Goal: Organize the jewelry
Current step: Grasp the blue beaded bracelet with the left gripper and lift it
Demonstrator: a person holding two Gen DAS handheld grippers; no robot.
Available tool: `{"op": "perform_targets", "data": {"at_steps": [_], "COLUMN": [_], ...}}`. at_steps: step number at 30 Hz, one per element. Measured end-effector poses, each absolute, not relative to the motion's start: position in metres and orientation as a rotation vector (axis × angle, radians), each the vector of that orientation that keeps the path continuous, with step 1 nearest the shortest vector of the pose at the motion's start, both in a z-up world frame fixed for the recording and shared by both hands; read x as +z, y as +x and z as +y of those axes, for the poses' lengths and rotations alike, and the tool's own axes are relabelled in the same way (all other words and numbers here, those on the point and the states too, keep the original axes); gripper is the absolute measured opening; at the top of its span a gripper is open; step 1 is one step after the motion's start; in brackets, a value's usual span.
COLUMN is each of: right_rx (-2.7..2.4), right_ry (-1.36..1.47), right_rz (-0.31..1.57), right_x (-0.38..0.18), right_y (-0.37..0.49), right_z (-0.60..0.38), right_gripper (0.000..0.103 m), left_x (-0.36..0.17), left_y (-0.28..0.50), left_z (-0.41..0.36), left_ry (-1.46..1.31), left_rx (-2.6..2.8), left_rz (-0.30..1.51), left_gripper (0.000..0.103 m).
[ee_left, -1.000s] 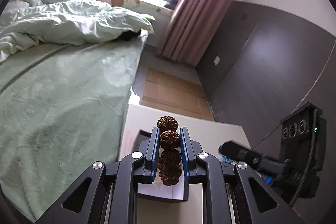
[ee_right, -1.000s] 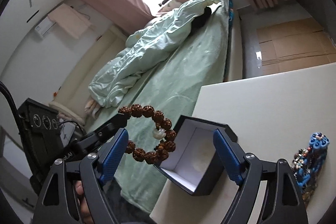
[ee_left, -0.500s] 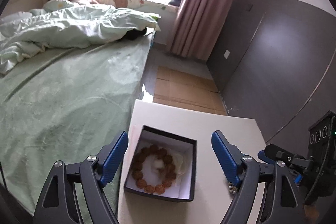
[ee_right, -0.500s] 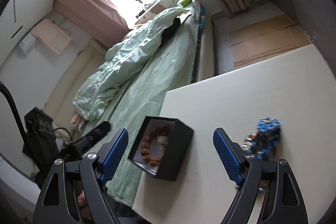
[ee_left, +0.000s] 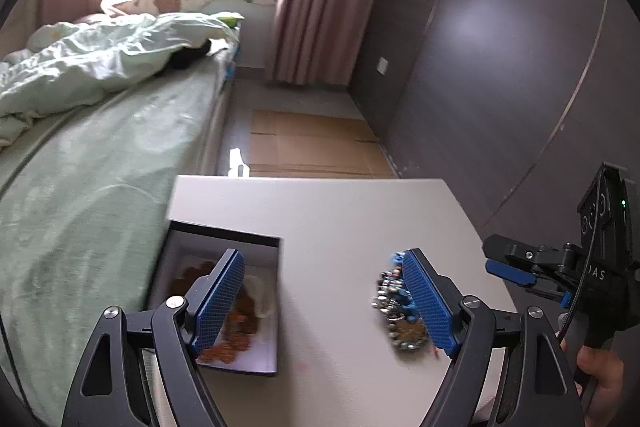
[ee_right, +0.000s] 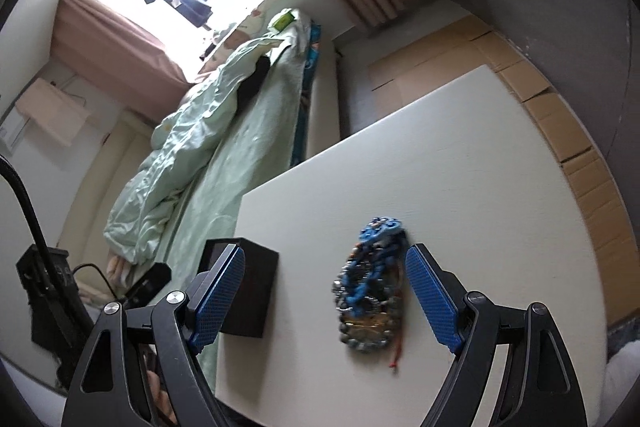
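A brown bead bracelet (ee_left: pixel 236 323) lies inside a black box (ee_left: pixel 224 243) with a white lining, at the left edge of the white table (ee_left: pixel 344 211). The box also shows in the right wrist view (ee_right: pixel 252 291). A pile of blue and silver beaded jewelry (ee_left: pixel 394 303) lies on the table to the right of the box. It also shows in the right wrist view (ee_right: pixel 370 291). My left gripper (ee_left: pixel 324 301) is open and empty above the table between the box and the pile. My right gripper (ee_right: pixel 326 301) is open and empty, its fingers either side of the pile.
A bed with green sheets (ee_left: pixel 88 163) runs along the table's left edge. Flattened cardboard (ee_left: pixel 308 143) lies on the floor beyond the table. A dark wall (ee_left: pixel 500 75) stands to the right. The right hand-held unit (ee_left: pixel 560 267) sits at the table's right edge.
My left gripper opened and let the brown bracelet go into the box, then shifted right. My right gripper moved right, from the box to over the blue jewelry pile.
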State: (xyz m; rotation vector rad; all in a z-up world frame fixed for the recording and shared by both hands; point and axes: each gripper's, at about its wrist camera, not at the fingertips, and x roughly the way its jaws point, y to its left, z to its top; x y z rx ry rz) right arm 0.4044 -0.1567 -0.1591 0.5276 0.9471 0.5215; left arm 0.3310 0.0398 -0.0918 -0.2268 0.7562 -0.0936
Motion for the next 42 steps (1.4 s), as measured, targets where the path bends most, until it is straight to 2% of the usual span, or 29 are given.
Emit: {"op": "perform_targets", "data": {"at_steps": [5, 9, 13, 26, 37, 39, 42], "right_rx": [0.476, 0.444, 0.422, 0.365, 0.298, 0.289, 0.291], "right_ry": [0.527, 0.561, 0.596, 0.753, 0.801, 0.798, 0.806], "right_rz": [0.958, 0.954, 0.968, 0.961, 1.003, 1.018, 1.039], "right_x": [-0.164, -0.167, -0.175, -0.188, -0.203, -0.206, -0.212], "right_y": [0.403, 0.407, 0.411, 0.415, 0.416, 0.417, 0.419], "right_z": [-0.168, -0.177, -0.187, -0.219, -0.228, -0.227, -0.224], "right_gripper": [0.083, 0.076, 0.070, 0.070, 0.070, 0.070, 0.070], "left_x": [-0.101, -0.112, -0.113, -0.142, -0.183, -0.187, -0.178], "left_y": [0.345, 0.366, 0.384, 0.434, 0.449, 0.449, 0.447], "left_z": [0.019, 0.003, -0.015, -0.065, -0.071, -0.070, -0.063], "left_ry": [-0.221, -0.194, -0.155, -0.030, -0.073, -0.075, -0.108], "left_rx": [-0.163, -0.201, -0.238, -0.311, -0.288, -0.273, -0.272], "left_rz": [0.785, 0.867, 0.924, 1.096, 1.180, 1.186, 1.162], "left_gripper": [0.081, 0.070, 0.070, 0.070, 0.070, 0.045, 0.020]}}
